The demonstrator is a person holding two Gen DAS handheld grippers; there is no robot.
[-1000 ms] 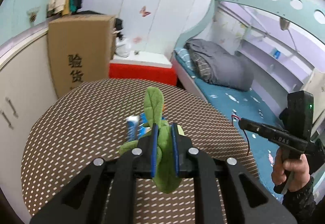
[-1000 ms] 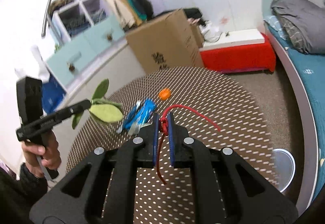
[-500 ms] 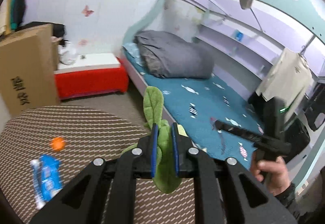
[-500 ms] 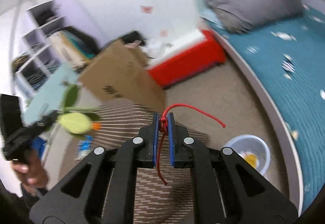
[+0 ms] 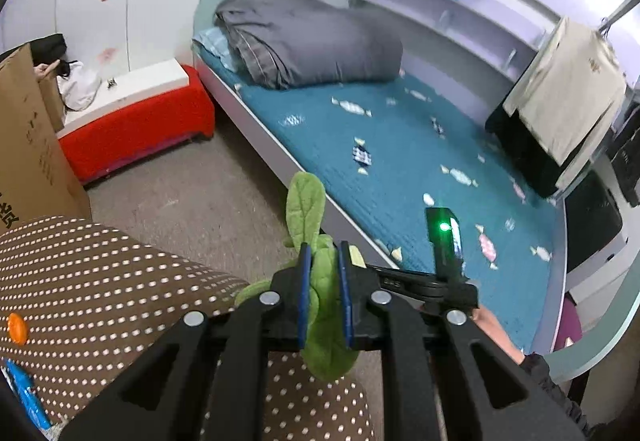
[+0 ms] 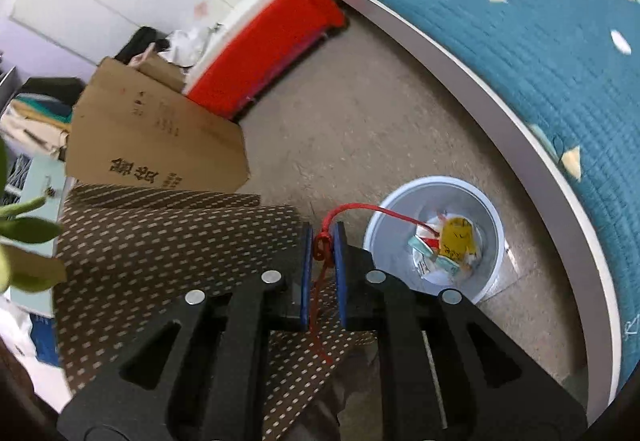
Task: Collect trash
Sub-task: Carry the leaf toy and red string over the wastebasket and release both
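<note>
Left wrist view: the left hand-held gripper [image 5: 323, 291] is clamped on a green leaf [image 5: 320, 273] at lower centre. A second ago this view looked across the dotted bench [image 5: 100, 281]; now the bench fills only the lower left, with an orange scrap [image 5: 17, 328] and a blue wrapper [image 5: 24, 393] left on it, and the bed [image 5: 400, 161] fills the middle. The right hand-held gripper [image 5: 384, 275] shows just right of the leaf.

Right wrist view: the right hand-held gripper [image 6: 322, 265] is clamped on a red string [image 6: 320, 253] at lower centre. The white bin [image 6: 436, 237], barely visible a second ago, now sits right of centre, the string's free end drawn across its opening. I judge both arms have swung from the bench toward the bin, so dropping is the step in hand; two scraps remain to fetch.
</note>
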